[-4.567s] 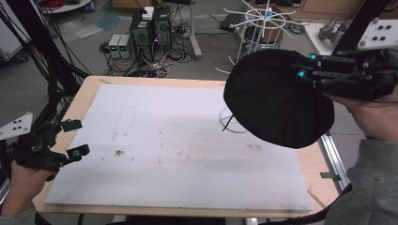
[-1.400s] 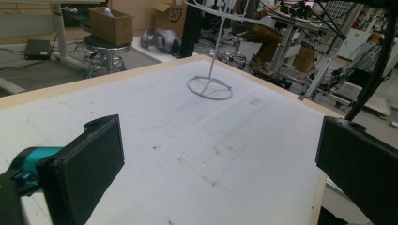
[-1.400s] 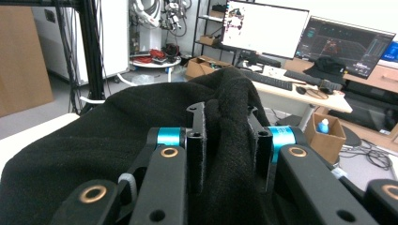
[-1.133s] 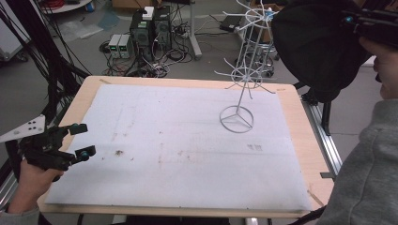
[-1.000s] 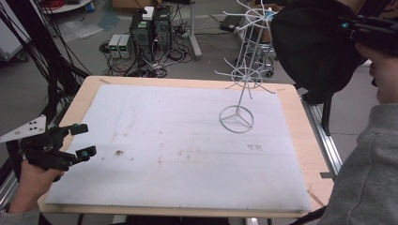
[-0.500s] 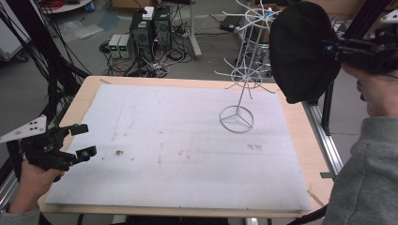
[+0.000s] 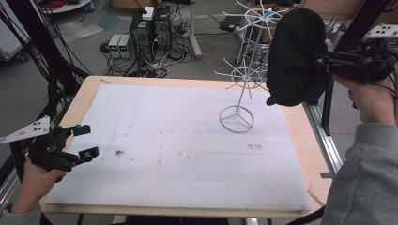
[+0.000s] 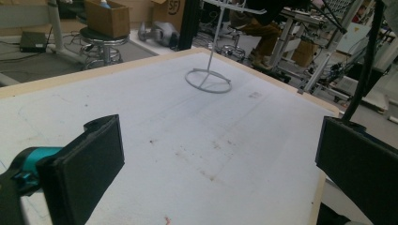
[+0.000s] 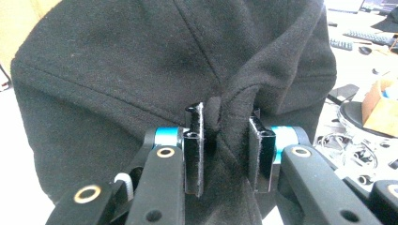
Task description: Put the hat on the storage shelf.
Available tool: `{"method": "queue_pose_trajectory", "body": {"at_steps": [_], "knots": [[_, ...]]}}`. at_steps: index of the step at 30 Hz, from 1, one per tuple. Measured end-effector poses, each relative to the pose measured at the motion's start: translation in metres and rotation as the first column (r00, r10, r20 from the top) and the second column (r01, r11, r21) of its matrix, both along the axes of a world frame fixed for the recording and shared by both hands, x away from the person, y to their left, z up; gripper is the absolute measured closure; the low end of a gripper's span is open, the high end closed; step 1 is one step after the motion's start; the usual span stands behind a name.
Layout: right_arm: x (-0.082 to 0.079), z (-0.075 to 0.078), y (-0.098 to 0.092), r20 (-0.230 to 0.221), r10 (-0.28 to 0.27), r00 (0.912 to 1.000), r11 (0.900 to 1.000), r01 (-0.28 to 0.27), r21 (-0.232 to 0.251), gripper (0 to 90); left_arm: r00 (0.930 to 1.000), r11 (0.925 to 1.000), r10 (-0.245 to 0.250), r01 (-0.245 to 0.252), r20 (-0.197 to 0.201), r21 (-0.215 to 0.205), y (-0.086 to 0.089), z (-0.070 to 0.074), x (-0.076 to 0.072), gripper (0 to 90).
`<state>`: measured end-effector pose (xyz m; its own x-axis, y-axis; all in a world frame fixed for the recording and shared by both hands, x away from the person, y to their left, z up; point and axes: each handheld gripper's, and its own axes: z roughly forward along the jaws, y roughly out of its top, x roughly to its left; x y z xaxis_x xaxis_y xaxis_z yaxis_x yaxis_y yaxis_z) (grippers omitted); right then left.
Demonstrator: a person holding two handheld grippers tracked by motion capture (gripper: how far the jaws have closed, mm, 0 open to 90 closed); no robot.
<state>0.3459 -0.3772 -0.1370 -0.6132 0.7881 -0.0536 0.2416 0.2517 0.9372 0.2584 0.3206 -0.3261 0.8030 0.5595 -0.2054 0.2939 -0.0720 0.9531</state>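
Above the table's right edge, right tongs (image 9: 226, 140) pinching black cap (image 7: 294, 56), left tongs (image 7: 85, 139) wide, no legible writing.

- The cap (image 7: 294, 56) is plain black, with seams stitched in the same black.
- The wire stand (image 7: 237, 117) is white.
- The worktop (image 7: 187, 140) has a white mat with faint brown stains and a pale wood edge.
- Both grippers are black with teal accents at the fingers (image 9: 195, 150).
- The sleeve (image 7: 366, 183) is grey.

High view and low left-claw view, both on the white stand (image 7: 237, 119) (image 8: 208, 80).
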Motion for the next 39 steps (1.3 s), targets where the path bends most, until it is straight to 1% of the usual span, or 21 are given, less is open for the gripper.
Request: {"method": "queue_pose_trajectory", "body": {"at_steps": [10,15,18,22,24,26,28,30,33,36,39], "knots": [[0.001,-0.014,-0.002,-0.009,0.004,0.9999,1.000,-0.004,0.017,71.1,1.0000,1.0000,-0.003,0.003,0.003,0.003,-0.002,0.001,-0.001,1.7],[0.001,-0.019,-0.003,-0.014,0.012,0.9998,0.999,-0.011,0.034,70.2,1.0000,1.0000,-0.002,0.002,0.008,0.000,-0.001,0.002,-0.002,1.8],[0.000,-0.020,-0.003,-0.014,0.009,0.9999,0.999,-0.009,0.040,69.2,1.0000,1.0000,-0.003,0.003,0.007,-0.001,-0.001,0.002,-0.003,1.7],[-0.002,-0.018,-0.005,-0.012,0.016,0.9998,0.999,-0.015,0.045,64.6,1.0000,1.0000,-0.004,0.004,0.006,-0.001,-0.002,0.002,-0.003,1.7],[-0.003,-0.017,-0.006,-0.019,0.013,0.9997,0.999,-0.012,0.046,63.2,1.0000,1.0000,-0.004,0.004,0.008,0.000,-0.002,0.002,-0.003,1.7],[-0.004,-0.017,-0.007,-0.015,0.005,0.9999,0.999,-0.005,0.033,62.1,0.9999,1.0000,-0.006,0.006,0.008,-0.002,-0.002,0.002,-0.003,1.7],[-0.005,-0.017,-0.007,-0.014,0.001,0.9999,1.000,-0.001,0.030,58.9,1.0000,1.0000,-0.005,0.005,0.008,0.000,-0.002,0.002,-0.003,1.7],[-0.006,-0.017,-0.008,-0.009,0.003,1.0000,0.999,-0.002,0.041,56.0,1.0000,1.0000,-0.007,0.007,0.007,0.002,-0.003,0.002,-0.003,1.7],[-0.009,-0.016,-0.007,-0.016,0.005,0.9998,0.999,-0.005,0.051,51.5,0.9999,1.0000,-0.008,0.008,0.005,0.005,-0.004,0.001,-0.003,1.8],[-0.010,-0.017,-0.009,-0.025,0.002,0.9997,0.999,0.000,0.054,43.7,1.0000,1.0000,-0.007,0.007,0.005,0.004,-0.004,0.001,-0.003,1.8],[-0.011,-0.017,-0.010,-0.043,-0.003,0.9991,0.997,0.006,0.079,34.4,0.9999,1.0000,-0.007,0.007,0.007,0.001,-0.004,0.002,-0.004,1.7]]}}
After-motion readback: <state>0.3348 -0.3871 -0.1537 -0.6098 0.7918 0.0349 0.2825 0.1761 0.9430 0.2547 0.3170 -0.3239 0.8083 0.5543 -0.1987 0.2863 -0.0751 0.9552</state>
